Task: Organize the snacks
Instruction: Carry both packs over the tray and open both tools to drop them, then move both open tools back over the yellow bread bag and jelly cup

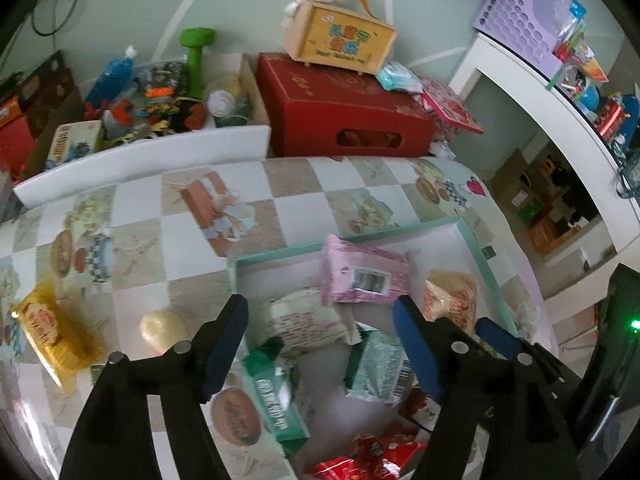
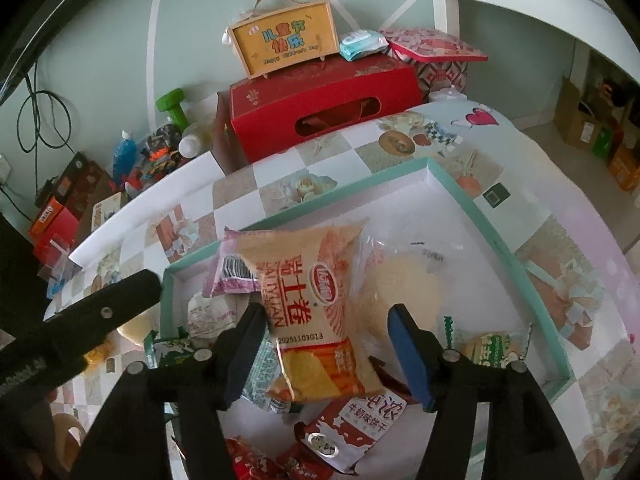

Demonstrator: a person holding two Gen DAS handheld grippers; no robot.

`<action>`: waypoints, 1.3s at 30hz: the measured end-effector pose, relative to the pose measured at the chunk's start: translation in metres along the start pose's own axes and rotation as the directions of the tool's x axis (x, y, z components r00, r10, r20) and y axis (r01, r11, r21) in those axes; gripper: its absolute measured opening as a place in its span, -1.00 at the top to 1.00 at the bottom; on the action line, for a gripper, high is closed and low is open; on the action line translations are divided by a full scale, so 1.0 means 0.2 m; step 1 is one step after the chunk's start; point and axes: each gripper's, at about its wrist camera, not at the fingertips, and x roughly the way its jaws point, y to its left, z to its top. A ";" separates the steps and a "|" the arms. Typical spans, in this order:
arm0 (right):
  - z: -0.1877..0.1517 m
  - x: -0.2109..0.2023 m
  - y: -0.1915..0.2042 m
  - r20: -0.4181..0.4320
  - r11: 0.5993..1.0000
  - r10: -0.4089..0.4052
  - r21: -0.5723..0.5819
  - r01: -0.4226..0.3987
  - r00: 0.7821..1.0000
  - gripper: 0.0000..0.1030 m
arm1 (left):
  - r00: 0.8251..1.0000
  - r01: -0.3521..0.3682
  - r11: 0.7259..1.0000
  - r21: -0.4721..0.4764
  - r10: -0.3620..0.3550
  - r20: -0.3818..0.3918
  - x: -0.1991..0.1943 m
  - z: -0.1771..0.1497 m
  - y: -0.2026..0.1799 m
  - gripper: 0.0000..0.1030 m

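Observation:
A white tray with a teal rim (image 1: pixel 400 229) lies on the checked tablecloth and holds several snack packets. My left gripper (image 1: pixel 320 312) hangs open over it, above a cream packet (image 1: pixel 308 316), with a pink packet (image 1: pixel 364 276) just beyond and a green one (image 1: pixel 376 364) below. A gold packet (image 1: pixel 48 328) and a round pale pastry (image 1: pixel 162 326) lie outside the tray to the left. In the right wrist view my right gripper (image 2: pixel 328 316) stands open astride an orange roll-cake bag (image 2: pixel 316 304), which rests in the tray (image 2: pixel 344 188). Its pads do not press the bag.
Behind the table stand a red carton (image 2: pixel 320 100) with a yellow handled case (image 2: pixel 286 40) on it and a bin of clutter (image 1: pixel 160 92). A white desk (image 1: pixel 532 76) with a purple basket (image 1: pixel 524 8) rises at right. A finger of the left gripper (image 2: pixel 108 308) shows at left.

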 end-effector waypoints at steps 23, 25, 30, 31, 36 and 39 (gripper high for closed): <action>-0.01 -0.01 -0.01 -0.007 0.999 -0.042 -0.011 0.042 0.999 -1.00 | 0.981 -0.183 0.978 -0.095 0.188 0.045 -0.04 -0.10 0.24 -0.95; -0.01 -0.01 0.00 0.001 0.999 -0.044 -0.015 0.044 0.999 -1.00 | 0.979 -0.189 0.976 -0.111 0.196 0.054 -0.05 -0.11 0.27 -0.95; -0.01 -0.01 0.00 0.005 0.998 -0.052 -0.018 0.052 0.999 -1.00 | 0.977 -0.194 0.971 -0.143 0.204 0.056 -0.06 -0.12 0.32 -0.96; -0.01 -0.01 0.00 0.003 0.998 -0.052 -0.019 0.052 0.999 -1.00 | 0.977 -0.197 0.969 -0.146 0.207 0.058 -0.06 -0.13 0.33 -0.96; -0.01 -0.01 0.02 0.000 0.998 -0.060 -0.025 0.060 0.998 -1.00 | 0.974 -0.205 0.966 -0.157 0.216 0.061 -0.09 -0.14 0.37 -0.96; -0.02 -0.01 0.03 -0.005 0.997 -0.067 -0.037 0.067 0.998 -1.00 | 0.972 -0.214 0.963 -0.162 0.225 0.059 -0.11 -0.15 0.40 -0.96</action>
